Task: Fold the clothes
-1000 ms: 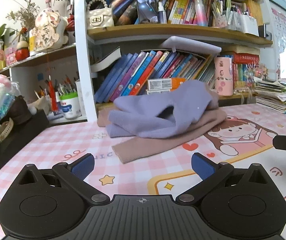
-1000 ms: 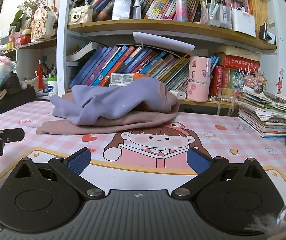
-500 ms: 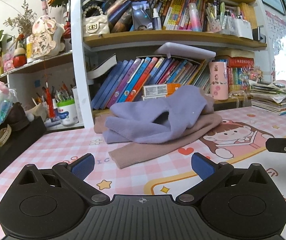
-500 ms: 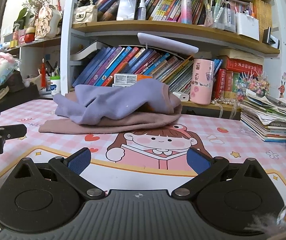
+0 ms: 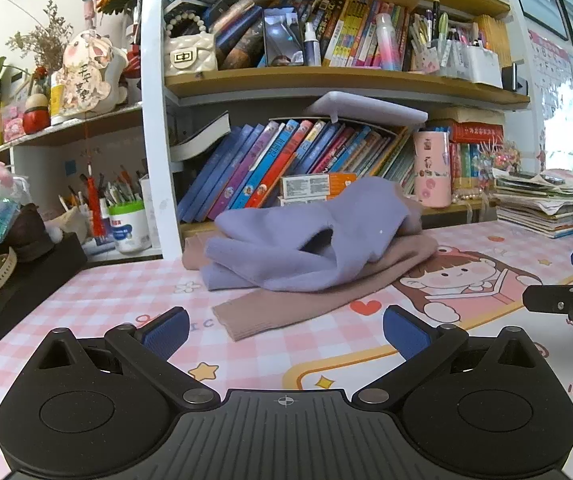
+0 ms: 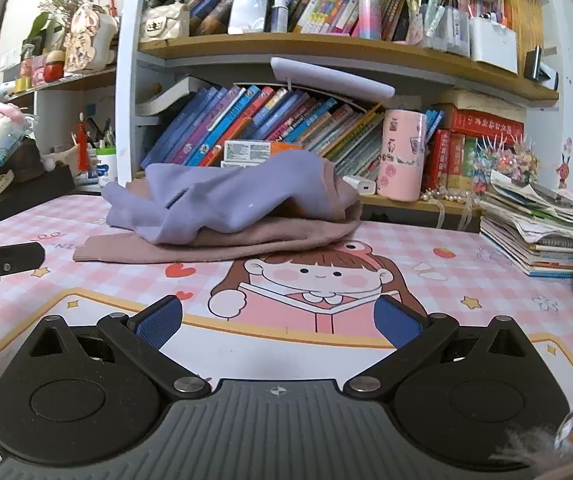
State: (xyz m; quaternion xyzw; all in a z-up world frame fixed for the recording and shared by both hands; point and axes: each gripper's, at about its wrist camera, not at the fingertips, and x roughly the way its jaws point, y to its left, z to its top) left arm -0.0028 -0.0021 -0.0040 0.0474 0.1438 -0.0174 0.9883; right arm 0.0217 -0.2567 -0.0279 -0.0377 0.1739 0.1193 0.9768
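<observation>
Desk covered by pink checked mat [image 5: 106,292] printed with cartoon girl [image 6: 314,276], stars and hearts. Lilac garment [image 5: 306,248] crumpled on top of dusty-pink garment [image 5: 286,308], both lying at far middle of mat, just in front of bookshelf [image 5: 326,80]. Shelves crowded: slanted books [image 5: 270,168], pink tumbler [image 6: 400,152] to right, cream handbag [image 5: 188,54] above, pen pots [image 5: 128,224] at far left. Paper stack [image 6: 542,228] at right edge of desk. Left gripper [image 5: 285,330] held low over near mat, jaws spread wide, nothing between them. Right gripper [image 6: 278,318] likewise wide apart and empty, near side of printed girl, well short of garments.
</observation>
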